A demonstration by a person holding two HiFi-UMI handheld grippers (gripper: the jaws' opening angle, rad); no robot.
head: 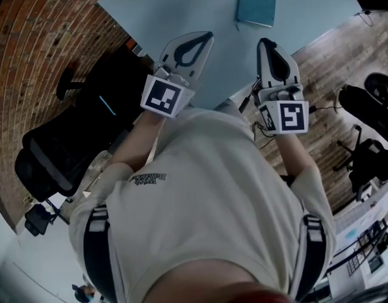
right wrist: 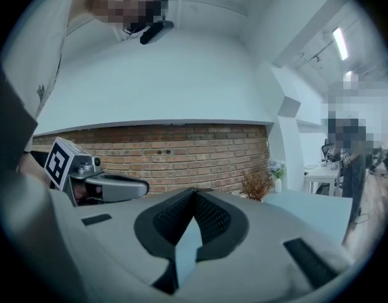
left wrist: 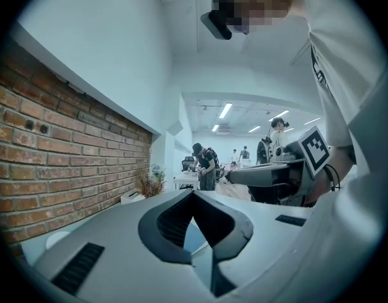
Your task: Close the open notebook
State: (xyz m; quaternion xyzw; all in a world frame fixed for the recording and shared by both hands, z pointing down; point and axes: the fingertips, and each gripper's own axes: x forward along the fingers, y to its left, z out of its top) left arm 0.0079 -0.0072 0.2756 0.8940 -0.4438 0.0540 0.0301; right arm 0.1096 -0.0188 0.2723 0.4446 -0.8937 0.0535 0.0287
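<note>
Hovering at the near edge of the light-blue table [head: 181,11], the 2 tools, left gripper [head: 208,36] and right gripper [head: 264,41], have jaws pressed together on nothing. The teal notebook [head: 257,2] lies at the far right, well apart, apparently with its cover down, so closing seems done and the next move is probably just a check.

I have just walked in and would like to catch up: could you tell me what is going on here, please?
A person stands at a light blue table with a gripper in each hand. The left gripper and the right gripper are both shut and empty, held side by side near the table's near edge. The teal notebook lies farther across the table and looks closed. Neither gripper touches it.
</note>
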